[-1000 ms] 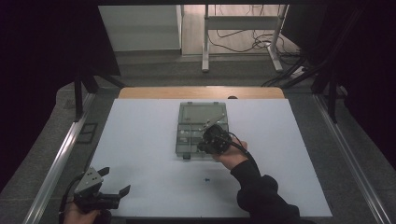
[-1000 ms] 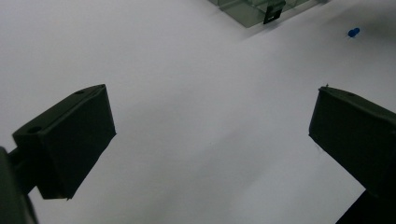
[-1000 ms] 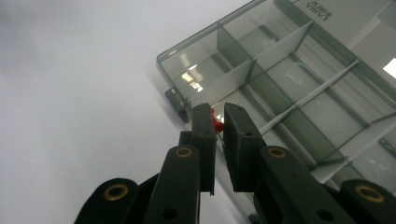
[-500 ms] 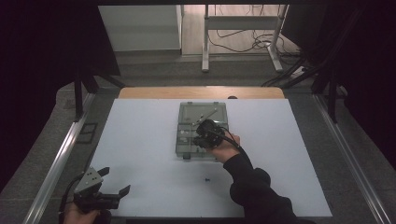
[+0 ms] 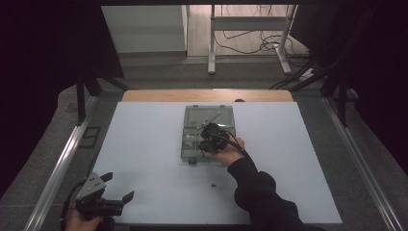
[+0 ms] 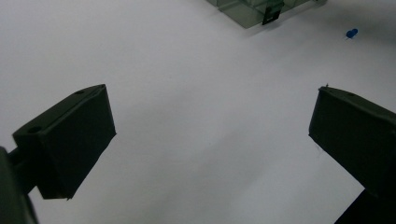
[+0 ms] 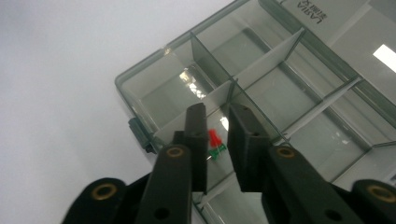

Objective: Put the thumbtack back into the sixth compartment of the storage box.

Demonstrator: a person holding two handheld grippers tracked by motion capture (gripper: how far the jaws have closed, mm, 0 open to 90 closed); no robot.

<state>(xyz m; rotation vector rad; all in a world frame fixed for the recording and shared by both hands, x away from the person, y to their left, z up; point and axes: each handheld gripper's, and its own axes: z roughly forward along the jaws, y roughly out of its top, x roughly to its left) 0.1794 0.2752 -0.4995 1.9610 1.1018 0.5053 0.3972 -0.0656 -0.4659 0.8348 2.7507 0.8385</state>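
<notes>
Glossy clear plastic organiser box (image 7: 261, 88), matt white tabletop (image 5: 144, 144), matt black jaws

My overhead cam looks down the whole table (image 5: 144, 144); both gripper cams sit low and close, sharing the clear organizer box (image 5: 192, 144) (image 6: 243, 14) (image 7: 261, 93).

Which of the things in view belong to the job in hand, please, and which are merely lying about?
In the job: right gripper, jaws just opening; red pushpin; green pushpin; clear compartment box; blue pushpin.
Lying about: left gripper, open and idle; floor cables.
</notes>
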